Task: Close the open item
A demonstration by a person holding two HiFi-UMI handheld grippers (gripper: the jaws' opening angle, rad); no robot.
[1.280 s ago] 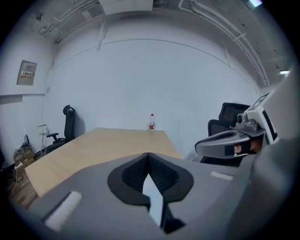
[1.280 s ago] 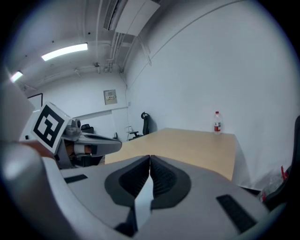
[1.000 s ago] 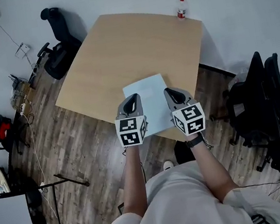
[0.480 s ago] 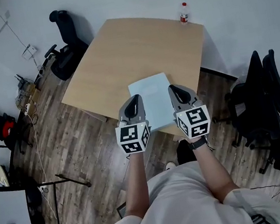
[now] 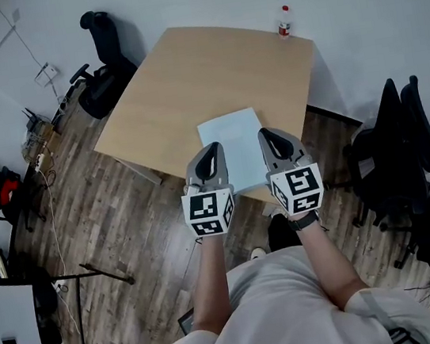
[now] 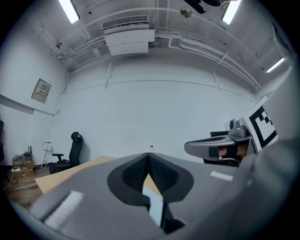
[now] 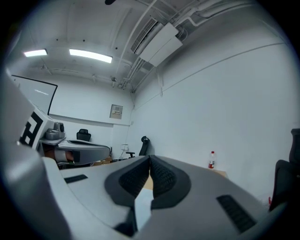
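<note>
While their jaws sit pressed together, empty, left gripper (image 5: pixel 211 148) and right gripper (image 5: pixel 262 134) flank the sheet (image 5: pixel 232 142) lying beneath them on the table (image 5: pixel 185 75)

A wooden table (image 5: pixel 186 83) carries a pale blue flat item (image 5: pixel 230 137) and a far-corner bottle (image 5: pixel 282 22).

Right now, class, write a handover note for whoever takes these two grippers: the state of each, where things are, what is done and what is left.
Left gripper: jaws together, nothing between them, held above the near end of the sheet.
Right gripper: the same, beside the left.
Pale flat sheet: lies on the table by its near edge. The head view does not show whether it is an open folder or book.
Bottle: at the far corner, out of the way.
Done: nothing that shows; neither gripper appears to touch the sheet.
Left: probably lower a gripper, take a cover edge and fold it shut.
</note>
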